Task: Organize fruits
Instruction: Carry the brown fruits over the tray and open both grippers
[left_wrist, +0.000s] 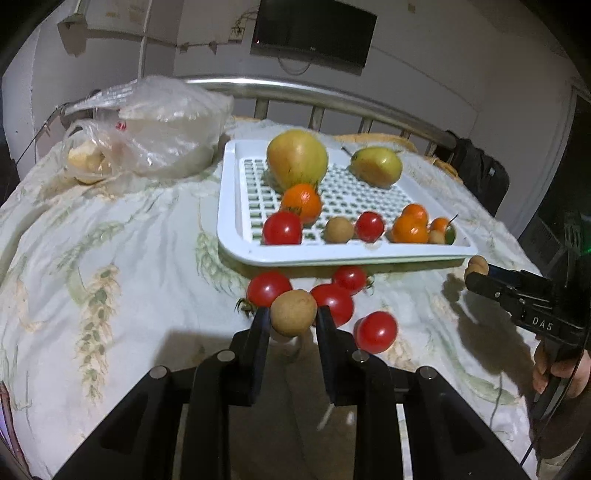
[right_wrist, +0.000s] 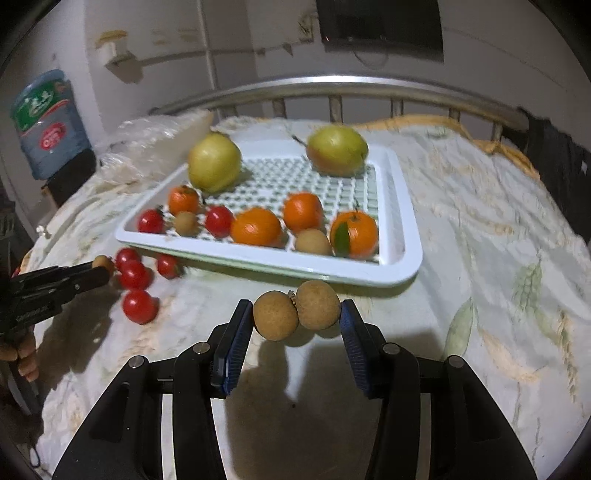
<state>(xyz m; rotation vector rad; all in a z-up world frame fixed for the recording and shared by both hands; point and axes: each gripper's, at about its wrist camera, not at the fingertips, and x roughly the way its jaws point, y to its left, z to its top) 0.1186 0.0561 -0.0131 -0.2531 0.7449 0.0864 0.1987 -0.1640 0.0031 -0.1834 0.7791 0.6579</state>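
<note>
Pinching one brown longan (left_wrist: 293, 312), the left gripper (left_wrist: 291, 325) hangs over the bedspread (left_wrist: 110, 258) just in front of the white tray (left_wrist: 236, 236). The right gripper (right_wrist: 295, 325) is clamped on a joined pair of longans (right_wrist: 297, 309), also just short of the tray's near rim. Four cherry tomatoes (left_wrist: 334, 301) sit loose on the bedspread near the left gripper. Inside the tray: two pears (right_wrist: 214, 162), oranges (right_wrist: 256, 226), a few tomatoes and longans.
</note>
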